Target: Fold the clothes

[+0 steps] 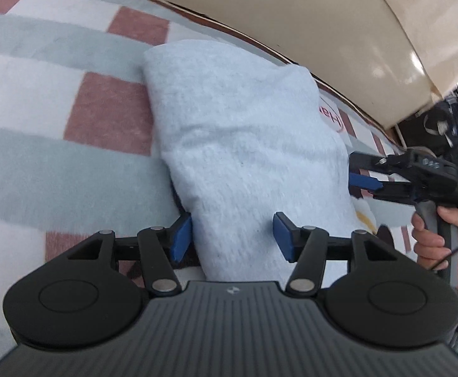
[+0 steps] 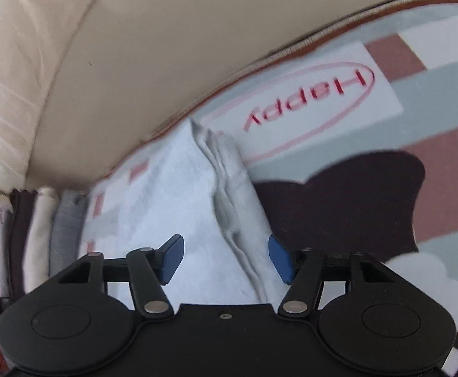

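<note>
While both tongs stand apart and hold nothing, the folded garment (image 1: 244,144) lies on the blanket (image 1: 40,144), its near end between the left gripper's (image 1: 232,238) pads. The right gripper (image 2: 225,257) straddles its layered edge; just left of it sits a stack (image 2: 56,238) of folded clothes. Closing on only the top layers could peel the fold open when lifted.

place: home, sofa | evidence: checked "Happy" blanket (image 2: 291,100) beyond fingers; cream backrest (image 2: 134,47) behind; stacked clothes (image 2: 49,226) left
</note>
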`<state>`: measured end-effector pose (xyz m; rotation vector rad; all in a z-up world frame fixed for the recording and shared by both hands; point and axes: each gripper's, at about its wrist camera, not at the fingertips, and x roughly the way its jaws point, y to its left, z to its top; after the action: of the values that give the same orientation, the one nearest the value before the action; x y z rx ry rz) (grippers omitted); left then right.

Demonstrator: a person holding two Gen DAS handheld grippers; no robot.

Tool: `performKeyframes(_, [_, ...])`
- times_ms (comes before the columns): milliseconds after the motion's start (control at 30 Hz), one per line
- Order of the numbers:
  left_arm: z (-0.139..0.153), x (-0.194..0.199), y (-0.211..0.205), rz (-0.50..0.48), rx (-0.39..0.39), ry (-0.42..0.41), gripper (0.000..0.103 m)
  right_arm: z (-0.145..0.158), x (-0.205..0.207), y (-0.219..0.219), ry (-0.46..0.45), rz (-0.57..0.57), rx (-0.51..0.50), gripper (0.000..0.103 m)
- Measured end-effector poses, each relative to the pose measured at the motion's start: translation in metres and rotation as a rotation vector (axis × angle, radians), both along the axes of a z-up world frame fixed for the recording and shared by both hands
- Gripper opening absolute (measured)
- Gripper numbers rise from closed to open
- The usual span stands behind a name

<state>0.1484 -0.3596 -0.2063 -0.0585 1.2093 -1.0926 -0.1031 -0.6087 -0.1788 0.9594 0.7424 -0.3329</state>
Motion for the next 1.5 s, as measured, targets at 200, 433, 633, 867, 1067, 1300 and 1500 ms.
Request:
performKeyframes(200, [0.000, 0.009, 0.007, 0.047, -0.038, 0.089, 0.047, -0.012, -0.008, 0.006, -0.007, 0.061, -0.015, 0.066])
performKeyframes(433, [0.000, 0.004, -0.006, 0.067, -0.017, 0.064, 0.035, -0.011, 0.002, 0.004, -0.046, 0.128, -0.023, 0.036])
performKeyframes(633, [0.029, -0.002, -0.003, 0.036, -0.112, 0.020, 0.021, 0.021, -0.001, 0.030, -0.141, 0.185, -0.100, 0.020])
performKeyframes(867, [0.013, 0.003, -0.004, 0.026, -0.095, 0.053, 0.021, 0.022, -0.003, 0.045, -0.076, 0.184, -0.126, 0.020])
performKeyframes(1067, [0.014, 0.003, -0.004, 0.015, -0.083, 0.057, 0.021, 0.016, 0.002, 0.037, -0.026, 0.190, -0.124, 0.023])
performKeyframes(1300, [0.019, -0.006, -0.011, -0.037, 0.000, -0.047, 0.023, 0.010, 0.012, 0.032, 0.023, 0.218, -0.128, 0.028])
performKeyframes(1500, [0.016, -0.005, -0.011, -0.051, 0.021, -0.048, 0.025, -0.010, 0.014, 0.022, -0.020, 0.186, -0.025, 0.040])
